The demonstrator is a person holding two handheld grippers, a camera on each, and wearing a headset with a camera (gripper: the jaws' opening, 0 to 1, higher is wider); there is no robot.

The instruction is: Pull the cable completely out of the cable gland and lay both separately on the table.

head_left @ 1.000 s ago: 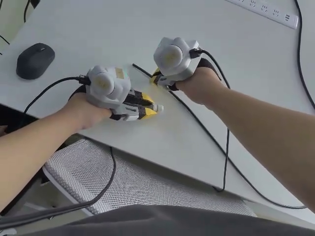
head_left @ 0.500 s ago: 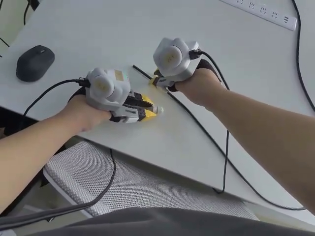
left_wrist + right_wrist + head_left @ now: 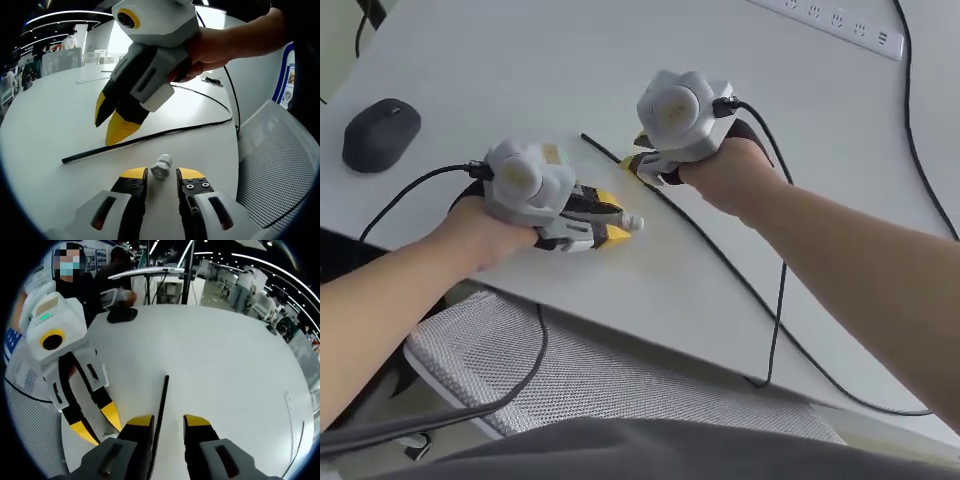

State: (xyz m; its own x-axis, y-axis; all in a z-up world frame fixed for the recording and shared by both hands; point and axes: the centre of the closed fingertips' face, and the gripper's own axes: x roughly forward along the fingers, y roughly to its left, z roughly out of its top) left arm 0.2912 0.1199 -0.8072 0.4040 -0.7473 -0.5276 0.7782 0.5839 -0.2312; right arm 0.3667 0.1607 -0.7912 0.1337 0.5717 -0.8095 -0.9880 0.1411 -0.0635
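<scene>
While the left gripper (image 3: 162, 173) pinches the white cable gland (image 3: 161, 166) at its jaw tips, the black cable (image 3: 150, 137) lies on the table (image 3: 50, 125) just beyond them. It is free of the gland and runs between the right gripper's (image 3: 168, 419) parted jaws, ungripped.

1. Computer mouse (image 3: 381, 134), dark grey, far left, lying flat.
2. Power strip (image 3: 830, 22), white, far right, sockets in a row.
3. Black lead (image 3: 908, 120) runs from the far right edge, near the strip's end, toward the near right.
4. Mesh chair seat (image 3: 620, 385), grey, nearest, partly tucked under the near edge.
5. Right gripper view: desks and ceiling strip lights far behind; detail blurred.
</scene>
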